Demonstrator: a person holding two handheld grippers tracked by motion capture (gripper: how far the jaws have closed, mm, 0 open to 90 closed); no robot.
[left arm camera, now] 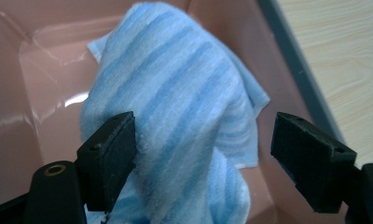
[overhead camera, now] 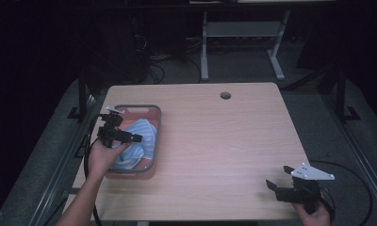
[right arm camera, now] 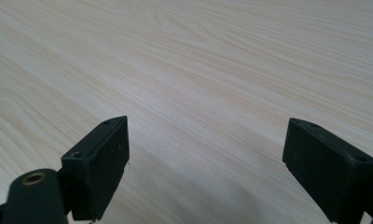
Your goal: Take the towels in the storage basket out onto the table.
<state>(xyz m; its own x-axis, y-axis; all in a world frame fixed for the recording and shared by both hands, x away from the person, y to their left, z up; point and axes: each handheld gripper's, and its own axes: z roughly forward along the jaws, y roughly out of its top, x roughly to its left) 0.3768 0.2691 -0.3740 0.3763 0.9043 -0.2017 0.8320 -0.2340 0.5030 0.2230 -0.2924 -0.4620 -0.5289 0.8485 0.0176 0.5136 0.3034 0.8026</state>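
A blue-and-white striped towel (overhead camera: 139, 141) lies bunched in a pink plastic basin (overhead camera: 149, 110) with a grey rim at the table's left side. My left gripper (overhead camera: 125, 136) hovers over the basin, open; in the left gripper view the towel (left arm camera: 175, 107) sits between and just beyond the two spread jaws, and the basin wall (left arm camera: 17, 107) shows behind it. At the table's front right corner my right gripper (overhead camera: 280, 178) stands open, with bare wood (right arm camera: 198, 93) between its jaws.
The wooden table (overhead camera: 224, 141) has a round cable hole (overhead camera: 225, 95) near its far edge. Beyond the table stand a white desk frame (overhead camera: 243, 42) and cables on a dark floor. A cable loops off the right gripper past the table's right edge.
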